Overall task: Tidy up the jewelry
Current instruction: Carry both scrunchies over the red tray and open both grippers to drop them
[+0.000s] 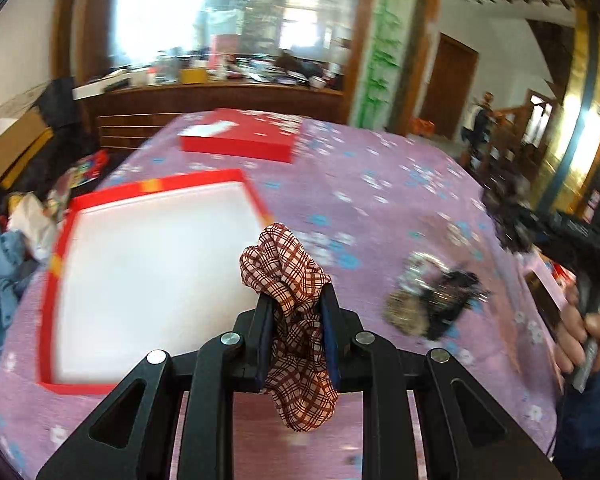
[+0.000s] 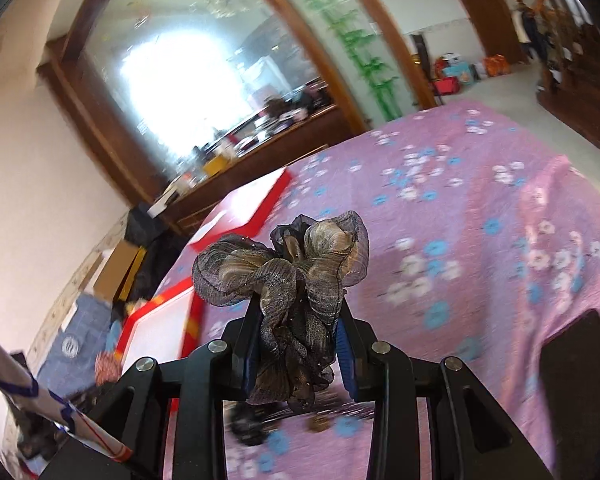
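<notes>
— Plaid cloth, a brown-and-white scrunchie, is sitting clamped between the pads of the left gripper, just beside the open red box with its white lining.

— And the right gripper?

— It is pinching a grey-brown gauze scrunchie above the purple flowered cloth. More hair pieces are lying there.
</notes>
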The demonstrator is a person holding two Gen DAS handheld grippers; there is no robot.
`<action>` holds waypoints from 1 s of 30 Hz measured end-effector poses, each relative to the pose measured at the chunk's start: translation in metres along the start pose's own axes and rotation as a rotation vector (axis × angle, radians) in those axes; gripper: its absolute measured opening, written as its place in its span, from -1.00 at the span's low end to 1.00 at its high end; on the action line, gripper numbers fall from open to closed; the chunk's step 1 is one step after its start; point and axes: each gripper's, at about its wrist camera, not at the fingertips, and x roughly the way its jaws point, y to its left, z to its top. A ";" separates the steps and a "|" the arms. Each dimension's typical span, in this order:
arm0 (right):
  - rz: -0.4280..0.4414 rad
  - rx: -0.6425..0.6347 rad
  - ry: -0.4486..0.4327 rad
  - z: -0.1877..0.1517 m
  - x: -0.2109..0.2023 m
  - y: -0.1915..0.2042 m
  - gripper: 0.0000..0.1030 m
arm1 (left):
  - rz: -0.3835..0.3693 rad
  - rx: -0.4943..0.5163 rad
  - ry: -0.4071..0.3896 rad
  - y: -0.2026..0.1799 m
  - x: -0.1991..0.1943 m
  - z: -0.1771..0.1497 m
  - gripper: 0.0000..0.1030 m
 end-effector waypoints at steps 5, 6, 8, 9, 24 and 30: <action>0.066 -0.075 0.095 -0.005 0.025 0.068 -0.30 | 0.059 -0.060 -0.005 0.058 -0.003 0.012 -0.60; 0.078 -0.093 0.114 -0.006 0.032 0.082 -0.30 | 0.064 -0.068 -0.005 0.065 -0.002 0.014 -0.60; 0.096 -0.122 0.152 -0.007 0.049 0.109 -0.30 | 0.074 -0.080 0.006 0.083 0.003 0.022 -0.60; 0.108 -0.132 0.174 -0.008 0.059 0.121 -0.30 | 0.070 -0.089 0.011 0.091 0.007 0.026 -0.60; 0.039 -0.211 0.369 -0.011 0.241 0.230 -0.27 | 0.083 -0.237 0.108 0.179 0.097 0.080 -0.60; -0.015 -0.201 0.402 -0.017 0.284 0.230 -0.27 | 0.074 -0.284 0.139 0.194 0.117 0.072 -0.59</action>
